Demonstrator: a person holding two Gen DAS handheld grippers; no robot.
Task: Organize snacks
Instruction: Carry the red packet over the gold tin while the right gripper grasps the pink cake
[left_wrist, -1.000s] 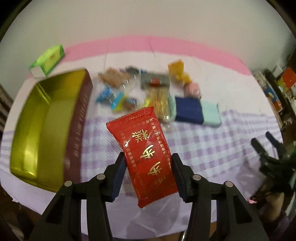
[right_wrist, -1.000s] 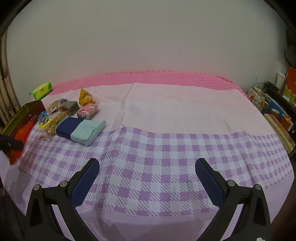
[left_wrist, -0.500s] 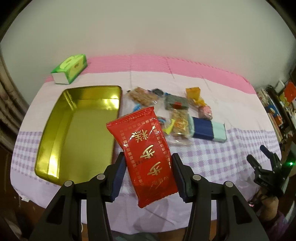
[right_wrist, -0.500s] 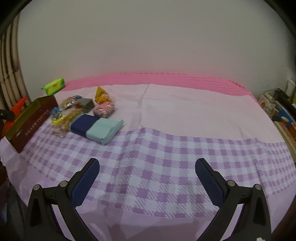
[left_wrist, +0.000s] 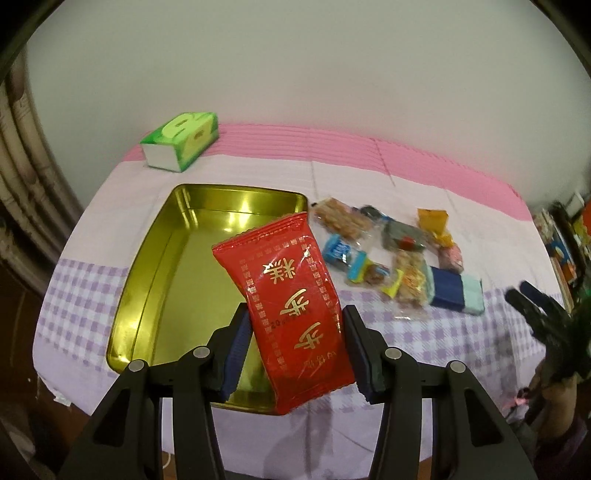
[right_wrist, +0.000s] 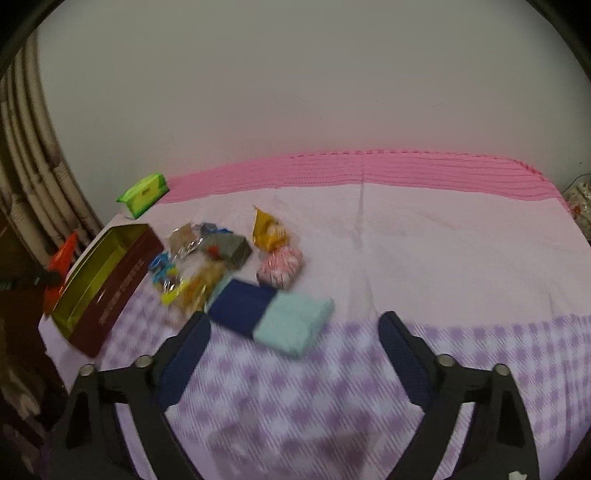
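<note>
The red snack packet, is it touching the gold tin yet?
Apart. The left wrist view shows the red snack packet pinched in the left tongs, hanging in the air above the empty gold tin.

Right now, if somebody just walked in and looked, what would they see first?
Probably the shiny red snack packet with gold writing, pinched in the left gripper above the empty gold tin. Next, the colourful heap of small snacks on the cloth beside the tin, with a dark blue and mint pack at its near edge. The right gripper, its jaws just closing partway on nothing, points toward that pack.
</note>
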